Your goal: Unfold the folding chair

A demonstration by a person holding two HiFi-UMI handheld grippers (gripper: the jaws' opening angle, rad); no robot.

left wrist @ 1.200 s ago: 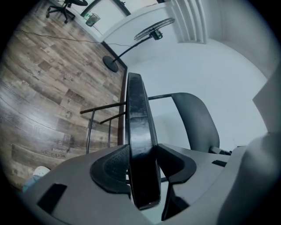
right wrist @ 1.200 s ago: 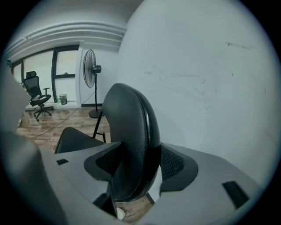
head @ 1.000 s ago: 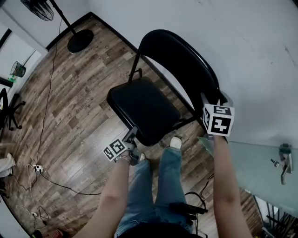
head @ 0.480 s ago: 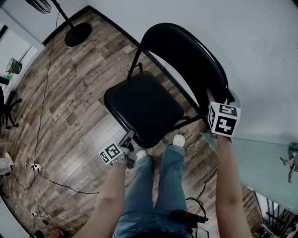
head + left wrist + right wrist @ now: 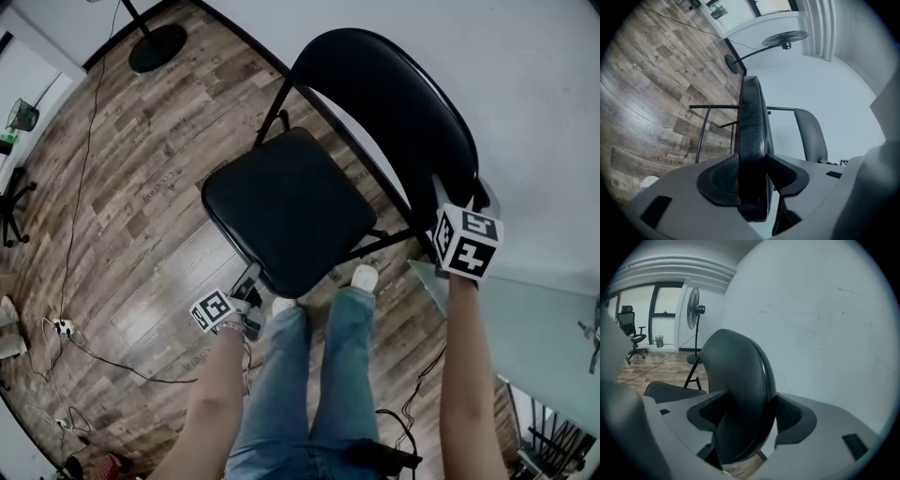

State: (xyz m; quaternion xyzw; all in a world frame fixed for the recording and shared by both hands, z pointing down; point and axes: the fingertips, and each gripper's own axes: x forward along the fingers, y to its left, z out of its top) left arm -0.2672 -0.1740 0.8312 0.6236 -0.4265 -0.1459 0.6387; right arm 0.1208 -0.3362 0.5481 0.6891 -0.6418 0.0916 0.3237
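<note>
Head view: one folding chair (image 5: 314, 192); left gripper (image 5: 249, 278) jaws pinch its seat (image 5: 277, 214), right gripper (image 5: 457, 195) jaws (just opening) clasp its backrest (image 5: 394, 98).

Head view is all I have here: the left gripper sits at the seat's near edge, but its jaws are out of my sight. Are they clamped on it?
Observer: Yes. In the left gripper view, the left gripper has the seat edge-on between its pads, and both pads press on it.
Operator: And the right one, up at the chair's back?
Observer: The right gripper straddles the rim of the backrest. Its jaws have just been opening, yet both pads look to lie against the padding, so I read it as gripped.
</note>
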